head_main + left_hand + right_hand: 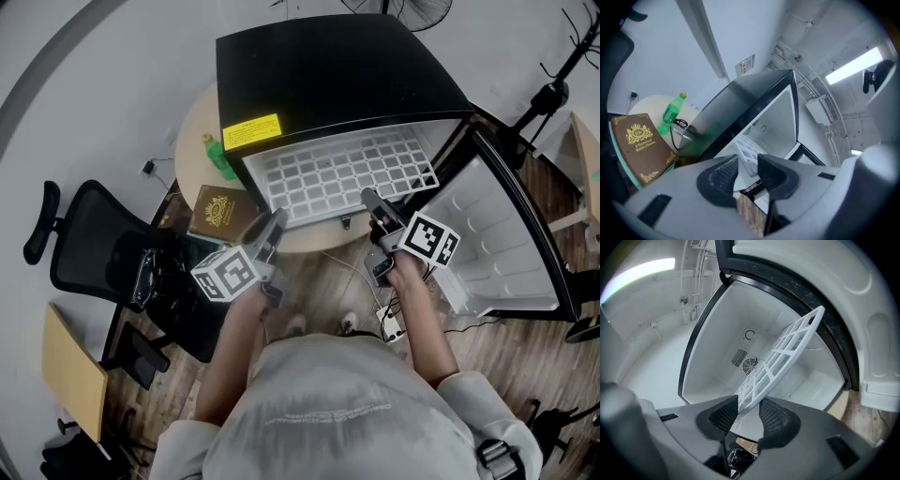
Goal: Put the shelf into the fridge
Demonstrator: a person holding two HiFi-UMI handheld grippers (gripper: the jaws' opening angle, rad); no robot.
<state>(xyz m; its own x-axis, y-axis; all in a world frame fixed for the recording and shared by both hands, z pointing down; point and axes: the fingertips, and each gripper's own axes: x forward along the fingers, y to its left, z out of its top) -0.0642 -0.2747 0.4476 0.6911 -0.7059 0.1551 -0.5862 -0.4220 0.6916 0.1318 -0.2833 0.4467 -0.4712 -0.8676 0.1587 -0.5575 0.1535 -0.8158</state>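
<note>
head view: white shelf (342,173) partway inside open fridge (328,75).

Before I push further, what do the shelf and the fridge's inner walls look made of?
Shelf: looks like white moulded plastic with a matte finish; the grid bars are thick and flat, with no wire glint. Fridge inner walls: probably smooth white plastic, with a slight sheen and rounded moulded corners.

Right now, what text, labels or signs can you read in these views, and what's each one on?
"Treasury of World's Classics": gold print under a crest on the brown book, as best it reads.
Yellow label on top of the fridge: print too small to read.
Paper sign on the wall: too small to read.
Green bottle: label blurred, unreadable.
</note>
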